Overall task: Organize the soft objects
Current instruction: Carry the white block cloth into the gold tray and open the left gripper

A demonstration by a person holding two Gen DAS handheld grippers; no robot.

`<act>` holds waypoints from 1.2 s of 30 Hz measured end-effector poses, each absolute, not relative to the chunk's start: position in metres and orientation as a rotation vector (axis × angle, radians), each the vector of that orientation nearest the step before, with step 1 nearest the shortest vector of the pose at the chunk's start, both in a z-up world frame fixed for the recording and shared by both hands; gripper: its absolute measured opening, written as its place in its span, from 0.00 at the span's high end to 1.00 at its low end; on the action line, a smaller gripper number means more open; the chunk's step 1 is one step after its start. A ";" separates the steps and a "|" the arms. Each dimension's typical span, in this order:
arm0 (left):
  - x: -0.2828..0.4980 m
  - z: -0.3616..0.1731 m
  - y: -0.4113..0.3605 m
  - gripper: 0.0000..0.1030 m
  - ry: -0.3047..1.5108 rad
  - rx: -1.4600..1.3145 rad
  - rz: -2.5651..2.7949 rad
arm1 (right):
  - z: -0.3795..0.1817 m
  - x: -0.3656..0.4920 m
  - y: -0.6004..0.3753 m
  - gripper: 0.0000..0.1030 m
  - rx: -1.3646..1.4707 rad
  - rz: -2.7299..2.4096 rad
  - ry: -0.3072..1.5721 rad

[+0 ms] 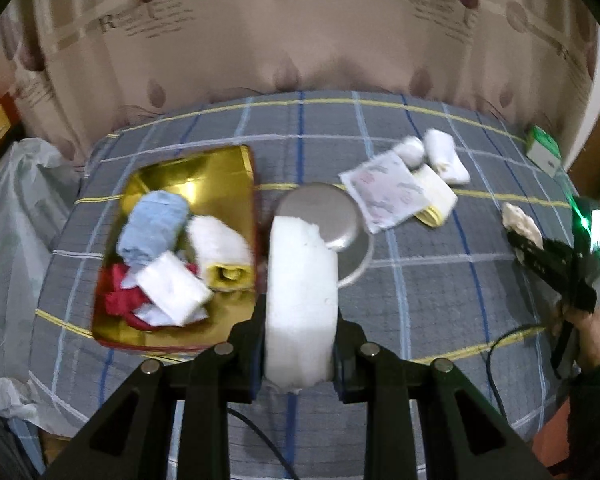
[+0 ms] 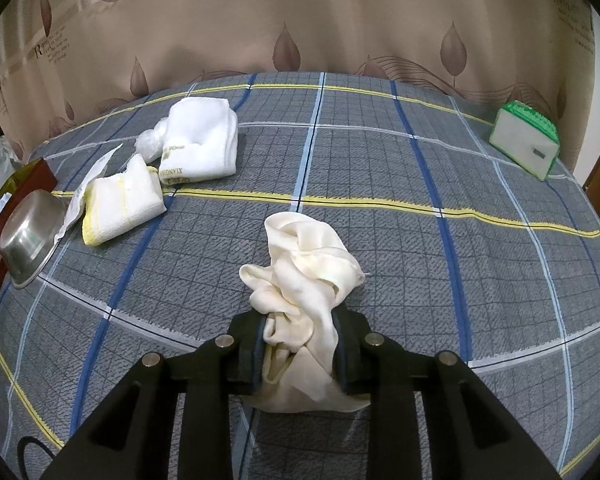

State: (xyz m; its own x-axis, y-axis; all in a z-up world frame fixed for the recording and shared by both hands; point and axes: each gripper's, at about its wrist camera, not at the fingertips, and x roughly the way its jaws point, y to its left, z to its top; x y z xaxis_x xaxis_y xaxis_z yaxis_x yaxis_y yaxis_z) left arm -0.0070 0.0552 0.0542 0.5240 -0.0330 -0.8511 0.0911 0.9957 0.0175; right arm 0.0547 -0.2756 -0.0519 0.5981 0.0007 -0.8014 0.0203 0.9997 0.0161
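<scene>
My left gripper (image 1: 300, 344) is shut on a white foam block (image 1: 300, 288), held upright just right of the gold-lined box (image 1: 204, 168). The box holds a blue cloth (image 1: 152, 224), a white rolled towel (image 1: 220, 244), a red cloth (image 1: 120, 296) and a white folded cloth (image 1: 172, 292). My right gripper (image 2: 300, 352) is shut on a crumpled cream cloth (image 2: 304, 264) above the plaid bedcover; it also shows at the right of the left wrist view (image 1: 540, 252). A white folded towel (image 2: 200, 144) and a yellow-edged cloth (image 2: 124, 204) lie at the far left.
A steel bowl (image 2: 28, 232) lies tilted beside the box's red wall (image 2: 4, 216). A patterned flat packet (image 1: 384, 192) lies by the towels. A green-and-white pouch (image 2: 526, 146) sits at the far right. A beige curtain hangs behind the bed. A black cable (image 1: 500, 344) runs at the near right.
</scene>
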 end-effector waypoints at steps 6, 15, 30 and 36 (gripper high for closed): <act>0.009 0.071 0.092 0.75 0.979 0.038 -0.001 | -0.052 0.054 -0.275 0.75 0.026 -0.010 0.929; 0.058 0.081 0.153 0.75 0.966 0.024 0.091 | -0.052 0.054 -0.275 0.75 0.024 -0.010 0.930; 0.153 0.046 0.199 0.75 1.069 -0.108 0.022 | -0.052 0.054 -0.274 0.75 0.021 -0.010 0.929; 0.169 0.023 0.186 0.74 1.117 -0.161 -0.050 | -0.052 0.054 -0.274 0.75 0.021 -0.010 0.929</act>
